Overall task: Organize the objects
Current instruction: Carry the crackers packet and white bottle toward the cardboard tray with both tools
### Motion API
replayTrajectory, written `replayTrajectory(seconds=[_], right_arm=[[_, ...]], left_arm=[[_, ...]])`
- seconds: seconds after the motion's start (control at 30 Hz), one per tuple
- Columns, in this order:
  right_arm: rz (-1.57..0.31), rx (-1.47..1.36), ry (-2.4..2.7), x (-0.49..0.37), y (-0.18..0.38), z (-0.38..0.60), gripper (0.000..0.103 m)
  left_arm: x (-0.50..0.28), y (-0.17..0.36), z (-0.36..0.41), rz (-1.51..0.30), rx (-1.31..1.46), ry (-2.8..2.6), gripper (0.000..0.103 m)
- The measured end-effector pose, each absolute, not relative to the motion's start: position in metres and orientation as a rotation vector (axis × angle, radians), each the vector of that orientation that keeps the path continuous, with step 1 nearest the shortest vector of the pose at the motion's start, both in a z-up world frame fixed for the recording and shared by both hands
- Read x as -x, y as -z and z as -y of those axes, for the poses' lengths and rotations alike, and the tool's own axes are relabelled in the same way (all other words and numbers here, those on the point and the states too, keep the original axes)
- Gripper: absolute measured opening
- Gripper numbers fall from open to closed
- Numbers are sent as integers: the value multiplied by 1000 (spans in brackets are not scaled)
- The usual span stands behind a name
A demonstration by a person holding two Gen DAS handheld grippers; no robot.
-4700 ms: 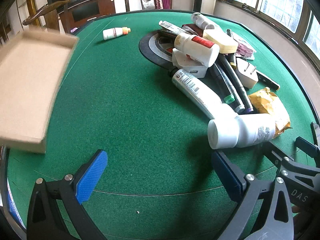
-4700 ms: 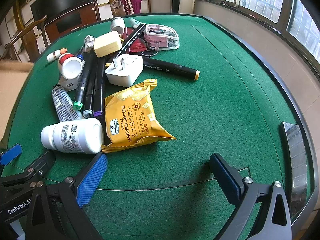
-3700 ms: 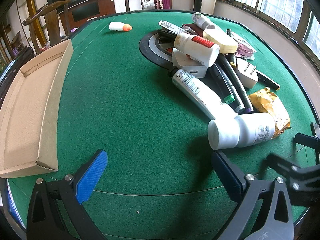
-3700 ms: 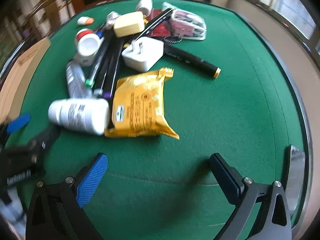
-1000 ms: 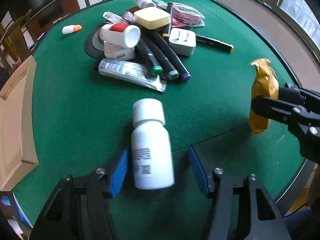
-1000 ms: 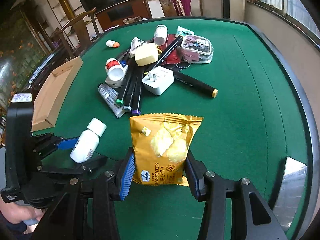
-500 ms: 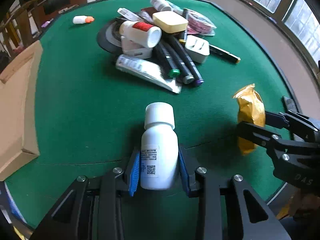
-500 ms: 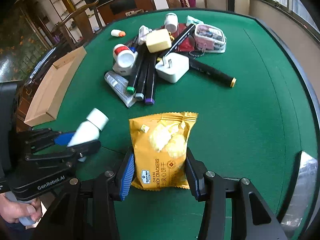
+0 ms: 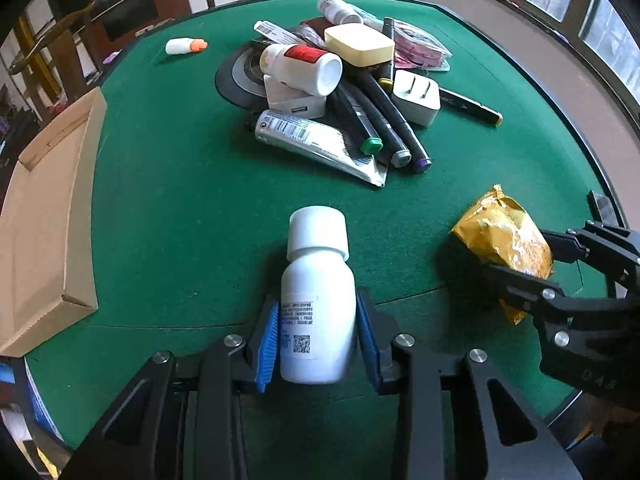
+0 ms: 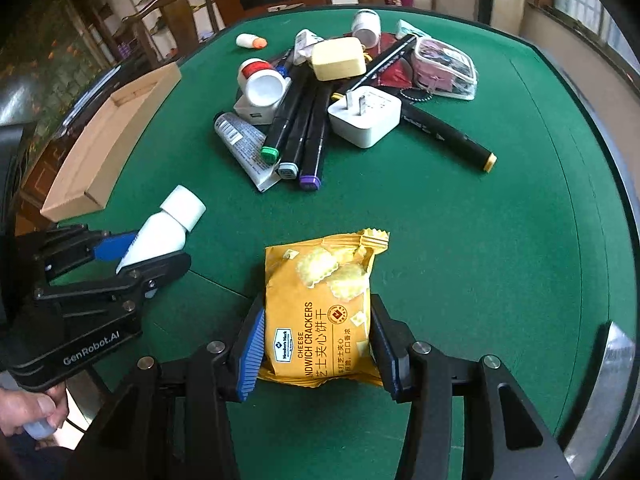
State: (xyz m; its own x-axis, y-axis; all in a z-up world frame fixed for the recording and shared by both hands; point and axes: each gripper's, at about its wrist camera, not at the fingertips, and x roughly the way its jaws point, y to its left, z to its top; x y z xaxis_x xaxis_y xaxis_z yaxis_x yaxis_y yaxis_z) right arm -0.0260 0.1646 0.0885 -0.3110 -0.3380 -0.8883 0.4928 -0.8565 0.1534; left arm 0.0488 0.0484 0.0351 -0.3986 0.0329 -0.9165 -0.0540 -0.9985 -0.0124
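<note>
My left gripper [image 9: 318, 322] is shut on a white screw-cap bottle [image 9: 318, 276], blue pads pressing its lower sides, cap pointing away over the green table [image 9: 180, 184]. In the right wrist view the same bottle [image 10: 172, 220] sticks out of the left gripper [image 10: 144, 256] at the left. My right gripper [image 10: 318, 344] is shut on a yellow packet of cheese sandwich crackers [image 10: 320, 292], held by its lower half above the felt. The left wrist view shows that packet [image 9: 500, 232] at the right in the right gripper [image 9: 532, 260].
A shallow cardboard tray [image 9: 44, 216] lies at the table's left edge. Mid-table sits a pile: markers [image 10: 296, 128], a silver tube [image 9: 316, 144], white chargers [image 10: 364, 118], a red-labelled bottle [image 9: 304, 64], a yellow case [image 9: 358, 42], a clear pouch [image 10: 444, 66]. A small orange-capped bottle [image 9: 184, 45] lies apart.
The left jaws have closed onto the white bottle, which lay loose between them a second ago. The right gripper keeps its hold on the cracker packet, shifted slightly lower.
</note>
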Motion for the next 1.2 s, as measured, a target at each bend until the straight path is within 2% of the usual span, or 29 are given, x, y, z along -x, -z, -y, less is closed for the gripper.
replayTrajectory(seconds=[0.13,0.23,0.3,0.37,0.43,0.47,0.5,0.53,0.6,0.63,0.73,1.0,1.2], right_arm=[[-231,-1397,2165,24,-88,-165,52],[-336,-1371,2151,19,-87,-157,52],[-411,-1359,2141,17,-86,-151,52],[-441,-1360,2150,16,-86,-147,52],[-429,-1368,2172,16,-87,-146,52],[-411,-1375,2187,18,-86,-146,51],[-392,-1388,2204,19,-87,-146,51],[-369,-1410,2222,21,-87,-145,51],[-329,-1455,2250,24,-88,-143,50],[-303,-1477,2257,26,-89,-142,50],[-145,-1538,2279,31,-92,-141,49],[-14,-1568,2381,14,-107,-115,49],[9,-1538,2385,23,-128,-98,49]], left_arm=[[-47,-35,-50,-25,1701,-2598,38],[-44,-34,-49,-24,1722,-2592,43],[-40,-33,-44,-11,1734,-2597,57],[-37,-28,-37,-13,1729,-2586,83],[-30,-23,-30,-17,1742,-2569,98],[-26,-22,-29,-35,1745,-2548,99],[-23,-22,-28,-56,1726,-2536,98],[-23,-23,-27,-75,1690,-2536,90],[-23,-28,-24,-103,1619,-2525,61],[-22,-32,-21,-122,1589,-2517,34],[-19,-31,-7,-64,1548,-2434,33],[-17,-25,32,158,1502,-2248,33],[-14,-42,47,236,1449,-2254,33]])
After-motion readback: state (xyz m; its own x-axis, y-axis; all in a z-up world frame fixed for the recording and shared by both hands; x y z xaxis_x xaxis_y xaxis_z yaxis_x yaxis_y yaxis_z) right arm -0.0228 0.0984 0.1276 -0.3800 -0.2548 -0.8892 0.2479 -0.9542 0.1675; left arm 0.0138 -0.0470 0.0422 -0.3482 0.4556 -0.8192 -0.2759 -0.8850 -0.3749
